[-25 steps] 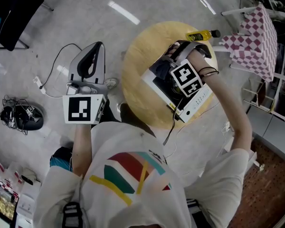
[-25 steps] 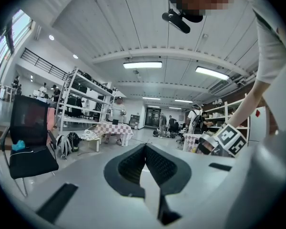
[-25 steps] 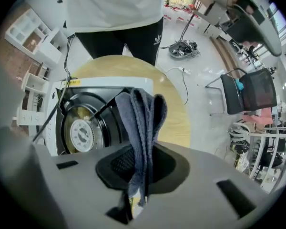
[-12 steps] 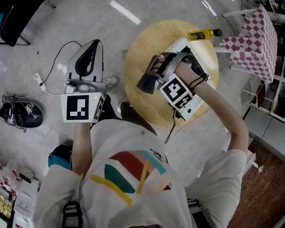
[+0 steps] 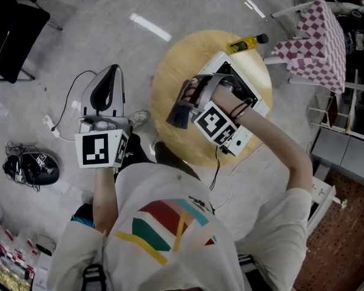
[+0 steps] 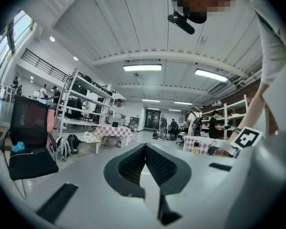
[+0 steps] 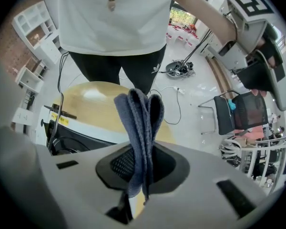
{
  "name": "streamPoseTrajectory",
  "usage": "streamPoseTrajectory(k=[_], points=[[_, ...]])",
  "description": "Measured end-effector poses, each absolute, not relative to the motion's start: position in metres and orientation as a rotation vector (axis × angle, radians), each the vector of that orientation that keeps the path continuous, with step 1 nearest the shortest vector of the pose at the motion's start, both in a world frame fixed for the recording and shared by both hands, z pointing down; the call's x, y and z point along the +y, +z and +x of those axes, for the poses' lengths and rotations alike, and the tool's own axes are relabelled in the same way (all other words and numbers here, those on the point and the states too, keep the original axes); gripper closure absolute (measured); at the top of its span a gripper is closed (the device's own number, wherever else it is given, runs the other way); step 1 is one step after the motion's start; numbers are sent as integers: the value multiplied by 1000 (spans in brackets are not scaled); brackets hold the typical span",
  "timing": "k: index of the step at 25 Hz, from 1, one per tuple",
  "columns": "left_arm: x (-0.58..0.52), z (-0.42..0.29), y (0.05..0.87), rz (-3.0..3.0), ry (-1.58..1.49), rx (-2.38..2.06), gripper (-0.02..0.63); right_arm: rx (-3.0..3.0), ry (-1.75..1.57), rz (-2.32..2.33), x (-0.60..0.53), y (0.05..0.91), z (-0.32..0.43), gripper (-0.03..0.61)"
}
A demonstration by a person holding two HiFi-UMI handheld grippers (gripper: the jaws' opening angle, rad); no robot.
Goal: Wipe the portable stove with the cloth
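A white portable stove (image 5: 239, 139) with a dark burner well sits on the round wooden table (image 5: 168, 77). My right gripper (image 5: 188, 105) hovers beside the stove's left edge, shut on a folded blue-grey cloth (image 5: 178, 115). In the right gripper view the cloth (image 7: 140, 120) stands up between the jaws, with the stove (image 7: 78, 132) at lower left and the table (image 7: 97, 97) behind it. My left gripper (image 5: 109, 71) is held out over the floor, left of the table. Its pads (image 6: 155, 163) meet with nothing between them.
A yellow bottle (image 5: 245, 43) lies at the table's far edge. A checkered-cloth table (image 5: 312, 32) stands at upper right, a black chair (image 5: 12, 29) at upper left. Cables and headphones (image 5: 31, 167) lie on the floor at left. The stove's cord (image 5: 217, 174) hangs toward me.
My right gripper has carried the cloth leftward, from over the stove's top to beside its left edge. The left gripper has stayed in about the same place.
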State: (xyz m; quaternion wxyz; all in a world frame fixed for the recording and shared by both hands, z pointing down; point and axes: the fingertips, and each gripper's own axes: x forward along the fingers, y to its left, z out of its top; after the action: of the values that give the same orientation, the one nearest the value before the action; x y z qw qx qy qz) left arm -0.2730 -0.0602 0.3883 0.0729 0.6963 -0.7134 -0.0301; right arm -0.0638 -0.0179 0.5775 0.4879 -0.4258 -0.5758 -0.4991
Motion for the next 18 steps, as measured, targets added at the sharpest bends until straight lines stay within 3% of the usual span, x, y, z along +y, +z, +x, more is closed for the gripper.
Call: streamPoseTrajectory(k=[10, 18], points=[[-113, -210, 303, 2399, -138, -2025, 609, -1769, -911, -483, -64, 465, -70, 545], [-125, -117, 241, 2660, -241, -1811, 609, -2068, -760, 160, -104, 340, -20, 545]])
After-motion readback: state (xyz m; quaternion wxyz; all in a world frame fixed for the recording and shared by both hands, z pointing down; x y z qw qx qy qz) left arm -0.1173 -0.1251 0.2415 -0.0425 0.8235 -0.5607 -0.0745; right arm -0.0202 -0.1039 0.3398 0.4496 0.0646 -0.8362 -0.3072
